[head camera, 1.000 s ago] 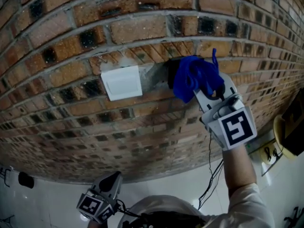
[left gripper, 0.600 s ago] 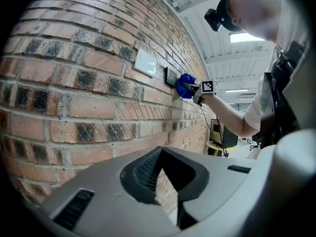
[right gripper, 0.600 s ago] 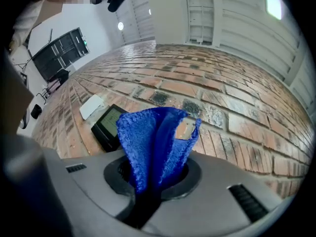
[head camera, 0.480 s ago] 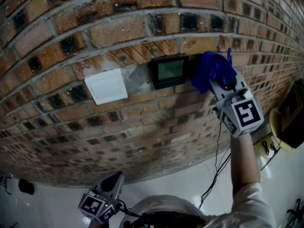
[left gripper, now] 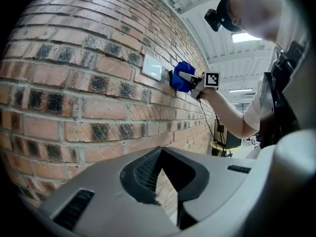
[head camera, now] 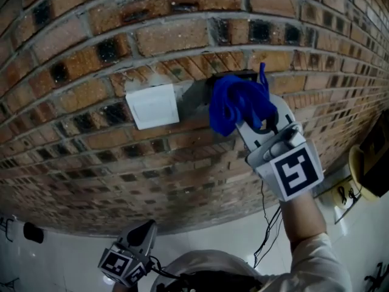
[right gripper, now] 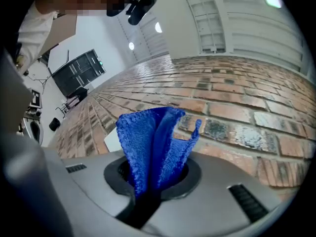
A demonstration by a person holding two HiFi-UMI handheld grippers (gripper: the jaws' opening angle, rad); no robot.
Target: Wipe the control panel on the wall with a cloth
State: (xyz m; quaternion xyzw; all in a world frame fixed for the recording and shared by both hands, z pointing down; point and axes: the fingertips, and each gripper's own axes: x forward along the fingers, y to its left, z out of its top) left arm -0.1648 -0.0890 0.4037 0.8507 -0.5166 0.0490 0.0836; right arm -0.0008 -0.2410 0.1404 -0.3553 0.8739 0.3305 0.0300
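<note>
Red-brown brick wall (head camera: 91, 41) fills your view, with white floor (head camera: 55, 248) at 7 o'clock and a white switch plate (head camera: 153, 105) set in the bricks. Just at the plate's 3 o'clock, the control panel (head camera: 238, 74) shows only a black top edge, because the blue cloth (head camera: 234, 102) covers it. Your right gripper (head camera: 260, 125) pinches the cloth. Its bunched length runs from the jaws toward 10 o'clock, with one loose tip up at 12. Your left gripper (head camera: 144, 231), low at 7 o'clock, has its jaws pressed together on nothing.

The white plate (head camera: 153, 105) stands just left of my cloth (head camera: 236, 105) at centre; the brick wall (head camera: 91, 163) around is flat; a black cable (head camera: 264, 212) hangs lower right.
</note>
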